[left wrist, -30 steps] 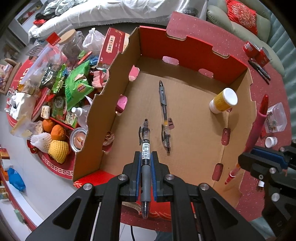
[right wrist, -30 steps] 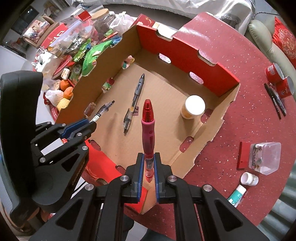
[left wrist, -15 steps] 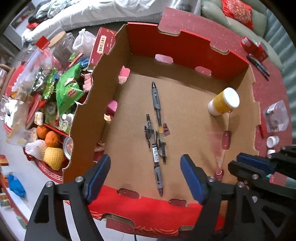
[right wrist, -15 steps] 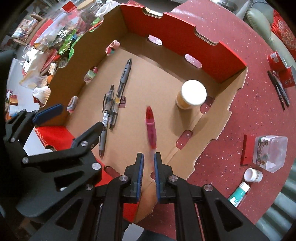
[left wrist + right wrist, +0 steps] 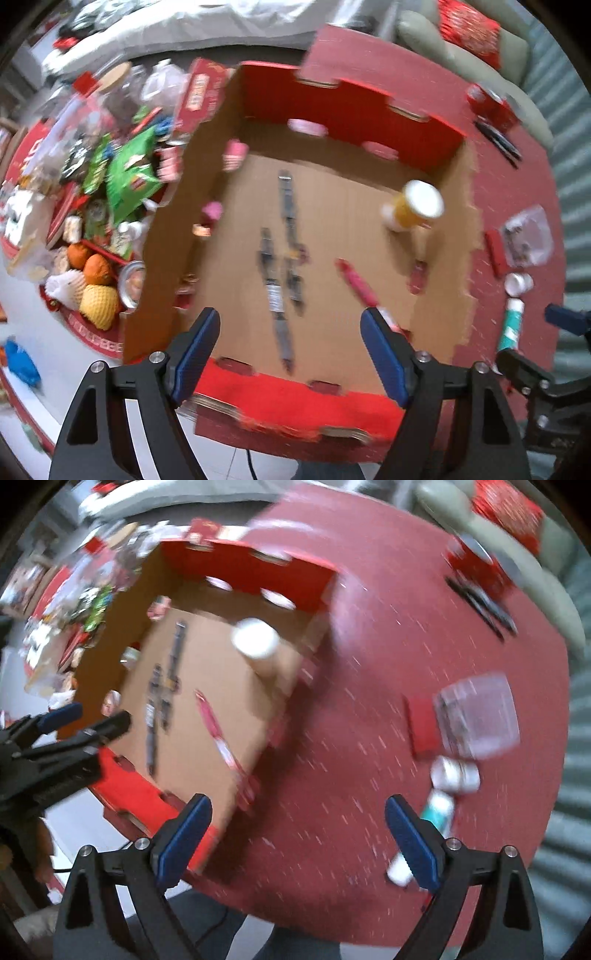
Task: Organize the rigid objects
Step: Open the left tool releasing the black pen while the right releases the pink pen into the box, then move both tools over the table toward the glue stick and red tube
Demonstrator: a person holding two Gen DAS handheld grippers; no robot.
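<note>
Two black pens lie side by side on the floor of the cardboard box in the left wrist view, with a red pen to their right and a yellow white-capped bottle near the box's right wall. The left gripper hangs over the box's near edge, jaws wide, nothing between them.

In the right wrist view, the right gripper, whose jaws have just been opening, stands wide and empty over the red table, right of the box. A teal tube lies by its right finger. Both views are blurred.
</note>
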